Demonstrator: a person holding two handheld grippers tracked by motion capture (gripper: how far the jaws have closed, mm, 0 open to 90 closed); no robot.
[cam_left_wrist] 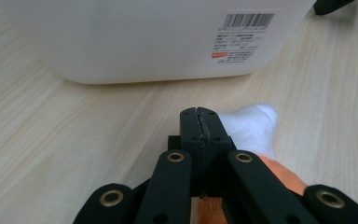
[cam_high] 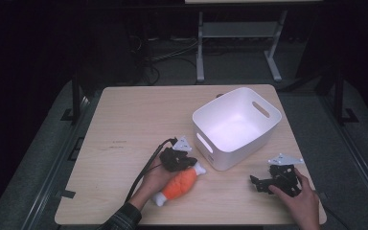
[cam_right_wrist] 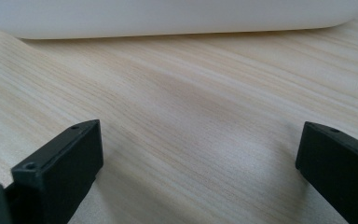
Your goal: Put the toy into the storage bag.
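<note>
Your left gripper has its black jaws pressed together with nothing between them, riding just above the orange plush toy with white ends. In the left gripper view the toy's white tip lies just to the right of and below the closed jaws, so you have no hold on it. In the high view the toy's long axis runs diagonally, from near your left hand up toward the white plastic bin with handle slots, its upper tip close to the bin's near wall. Your right gripper rests low over the pale wooden table, jaws wide apart and empty, well apart from the toy with bare wood between. Your left hand is the nearer. If the toy is meant for the bin, my guess is you must first open the left jaws and set them across the toy's body. Count: one toy, one bin, two grippers.
</note>
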